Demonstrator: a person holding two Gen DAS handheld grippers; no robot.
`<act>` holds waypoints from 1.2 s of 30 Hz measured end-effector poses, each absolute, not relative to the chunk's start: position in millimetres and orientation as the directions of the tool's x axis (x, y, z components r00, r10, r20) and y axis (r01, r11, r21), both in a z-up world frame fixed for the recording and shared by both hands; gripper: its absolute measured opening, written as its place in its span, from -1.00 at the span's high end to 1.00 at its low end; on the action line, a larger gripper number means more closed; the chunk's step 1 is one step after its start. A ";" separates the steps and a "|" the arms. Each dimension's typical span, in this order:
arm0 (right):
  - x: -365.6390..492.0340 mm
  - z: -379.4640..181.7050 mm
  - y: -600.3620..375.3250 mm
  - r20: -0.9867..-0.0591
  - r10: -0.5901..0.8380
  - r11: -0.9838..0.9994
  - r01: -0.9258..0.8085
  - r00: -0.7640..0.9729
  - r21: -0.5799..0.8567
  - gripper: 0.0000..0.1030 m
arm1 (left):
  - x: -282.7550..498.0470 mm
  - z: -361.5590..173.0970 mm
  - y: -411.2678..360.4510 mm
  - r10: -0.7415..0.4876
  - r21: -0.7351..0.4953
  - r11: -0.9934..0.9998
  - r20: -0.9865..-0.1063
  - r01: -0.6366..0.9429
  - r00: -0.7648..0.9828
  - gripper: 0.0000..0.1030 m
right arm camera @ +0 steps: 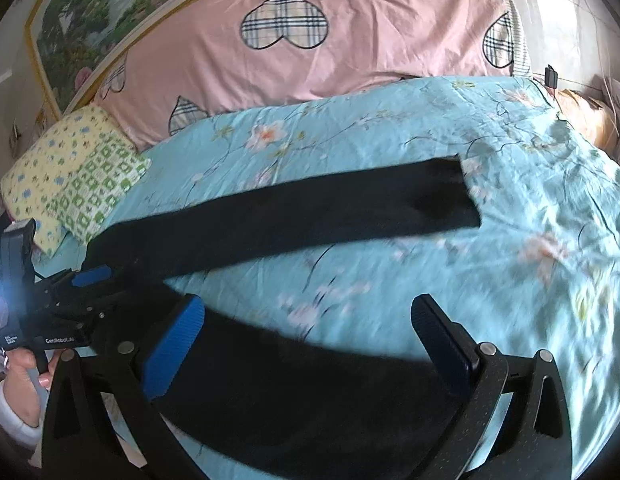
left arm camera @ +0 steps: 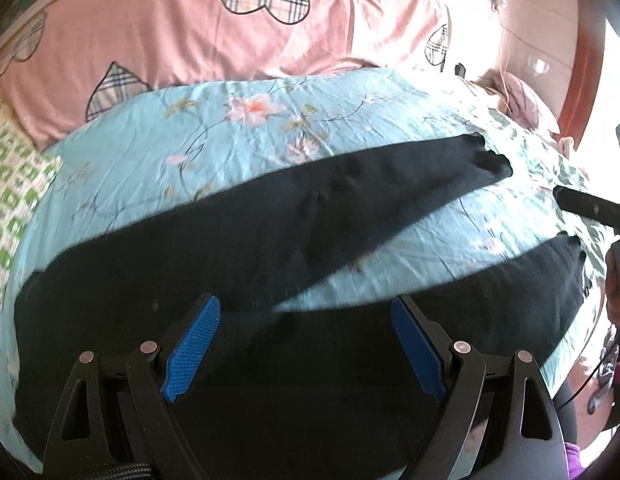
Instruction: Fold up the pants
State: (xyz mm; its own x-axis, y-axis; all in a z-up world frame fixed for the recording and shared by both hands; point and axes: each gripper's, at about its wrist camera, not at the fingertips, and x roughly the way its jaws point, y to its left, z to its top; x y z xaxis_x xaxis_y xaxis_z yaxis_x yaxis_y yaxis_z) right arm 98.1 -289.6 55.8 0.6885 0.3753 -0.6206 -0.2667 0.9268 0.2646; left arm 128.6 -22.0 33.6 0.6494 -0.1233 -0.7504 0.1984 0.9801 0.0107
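Black pants (left arm camera: 270,232) are lying spread out flat on a light blue flowered blanket (left arm camera: 230,128), with the two legs splayed apart in a V and blanket showing between them. The left gripper (left arm camera: 306,308) is hovering over the wide upper part of the pants, its blue-padded fingers (left arm camera: 194,344) spread wide and holding nothing. The right gripper (right arm camera: 310,316) is hanging over the nearer leg (right arm camera: 310,392), its fingers (right arm camera: 174,352) likewise spread and empty; the picture is blurred here, so whether a finger is touching the cloth is hard to say. The farther leg (right arm camera: 290,216) is stretching across the blanket toward its hem. A pink cover with plaid hearts (right arm camera: 310,40) is lying behind the blanket, and a green-and-yellow patterned pillow (right arm camera: 74,176) is sitting at its left end.
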 end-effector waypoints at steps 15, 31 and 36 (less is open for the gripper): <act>216.6 55.2 -348.3 -0.697 0.345 0.937 -0.189 0.628 0.293 -0.69 | 256.6 27.3 -27.7 -0.184 -0.004 0.951 -0.813 0.310 0.552 -0.71; 308.8 23.9 -360.1 -0.771 0.328 0.945 -0.198 0.546 0.261 -0.26 | 357.2 -17.5 -45.7 -0.345 -0.157 0.861 -0.880 0.484 0.326 -0.57; 309.1 21.3 -360.9 -0.763 0.363 0.932 -0.209 0.535 0.297 0.48 | 349.9 -23.7 -59.8 -0.356 -0.165 0.835 -0.890 0.526 0.285 0.16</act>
State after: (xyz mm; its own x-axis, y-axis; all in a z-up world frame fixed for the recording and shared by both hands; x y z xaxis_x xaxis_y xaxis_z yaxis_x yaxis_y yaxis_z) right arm 309.1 -360.9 21.3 0.5353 0.3628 -0.7628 -0.2090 0.9319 0.2965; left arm 349.9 -59.8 -23.7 0.2855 -0.3560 -0.8898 0.5255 0.8346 -0.1653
